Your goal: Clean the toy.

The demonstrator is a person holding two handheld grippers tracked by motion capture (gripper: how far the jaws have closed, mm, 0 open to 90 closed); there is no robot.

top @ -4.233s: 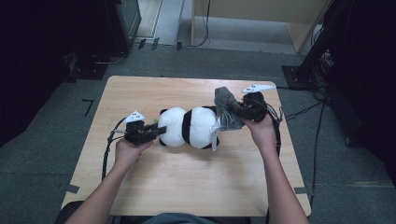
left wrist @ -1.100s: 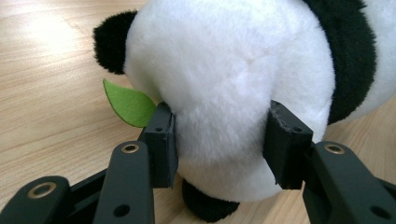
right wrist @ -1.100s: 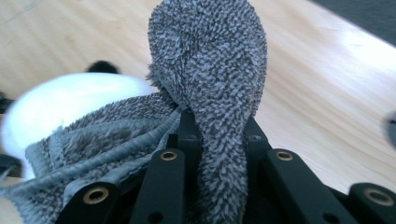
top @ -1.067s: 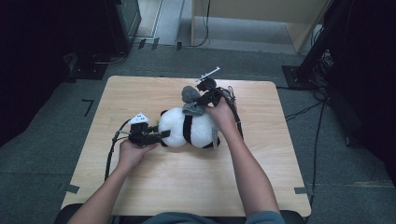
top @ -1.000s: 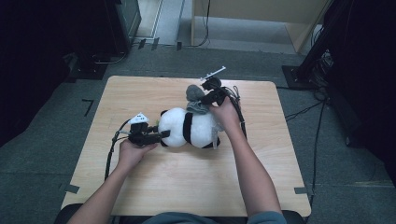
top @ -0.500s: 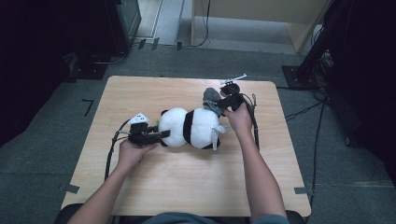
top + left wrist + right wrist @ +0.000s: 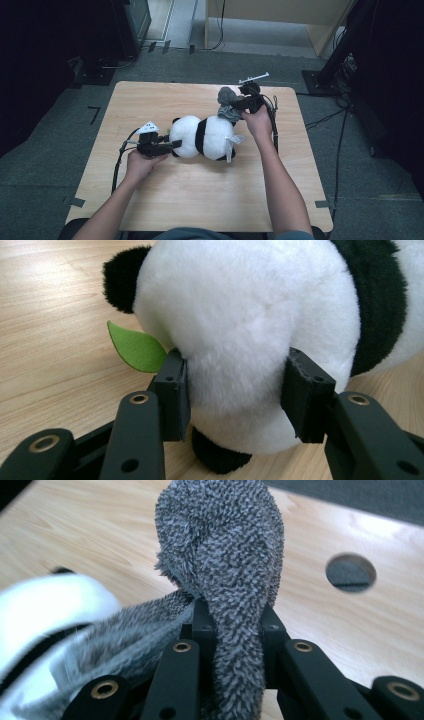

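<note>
My left fingers (image 7: 172,395) are clamped on the panda plush (image 7: 260,330), one pad pressed into the white fur on each side of its rounded end, so I've got a solid squeeze on it. In the high view the left gripper (image 7: 167,146) sits at the plush's (image 7: 202,137) left end, with the toy lying on its side across the middle of the wooden tabletop (image 7: 200,200). There's a little green felt leaf (image 7: 135,346) poking out right next to my left pad, and a black ear (image 7: 120,277) up above it.

My right fingers (image 7: 200,617) are pinched tight on a grey fuzzy cloth (image 7: 225,555), terry-looking stuff, which bunches up in a loop above the pads and trails off to the lower left toward the panda's white body (image 7: 45,610). From above, the right gripper (image 7: 245,102) is up at the far right end of the plush, holding the grey cloth (image 7: 227,102) lifted a bit above the panda's other end. Can't really tell whether the cloth is wrapped on the plush or just draped against it. There's also a round hole (image 7: 350,572) in the tabletop just past the cloth.
</note>
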